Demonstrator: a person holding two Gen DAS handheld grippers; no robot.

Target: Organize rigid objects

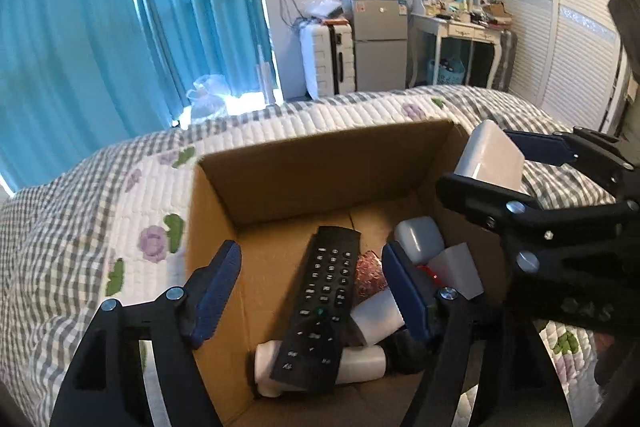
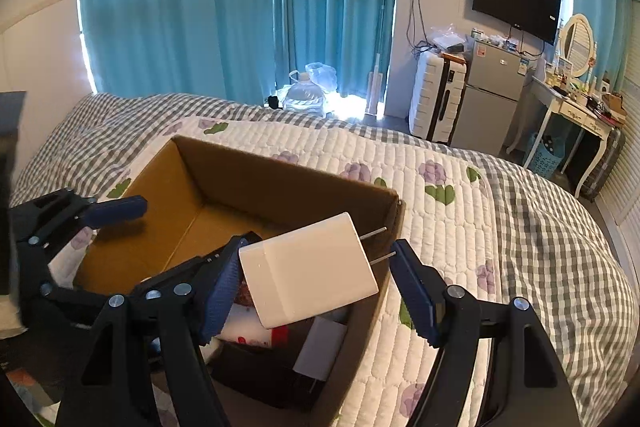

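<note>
An open cardboard box (image 1: pixel 304 163) sits on the bed; it also shows in the right wrist view (image 2: pixel 280 183). Inside lie a black remote (image 1: pixel 320 307), a white bottle (image 1: pixel 360 363) and grey and white adapters (image 1: pixel 420 235). My left gripper (image 1: pixel 312 291) is open and empty, its fingers down inside the box on either side of the remote. My right gripper (image 2: pixel 320 291) is open over the box's right side. A white charger block (image 2: pixel 308 267) with two metal prongs sits between its fingers, against the left pad and apart from the right one. The charger also shows in the left wrist view (image 1: pixel 490 155).
The box rests on a quilted bedspread (image 2: pixel 460 227) with grey check and purple flowers. Behind the bed are blue curtains (image 2: pixel 200 7), a white suitcase (image 2: pixel 438 99), a small fridge (image 2: pixel 490 95), a wall TV (image 2: pixel 516 1) and a dressing table (image 2: pixel 576 107).
</note>
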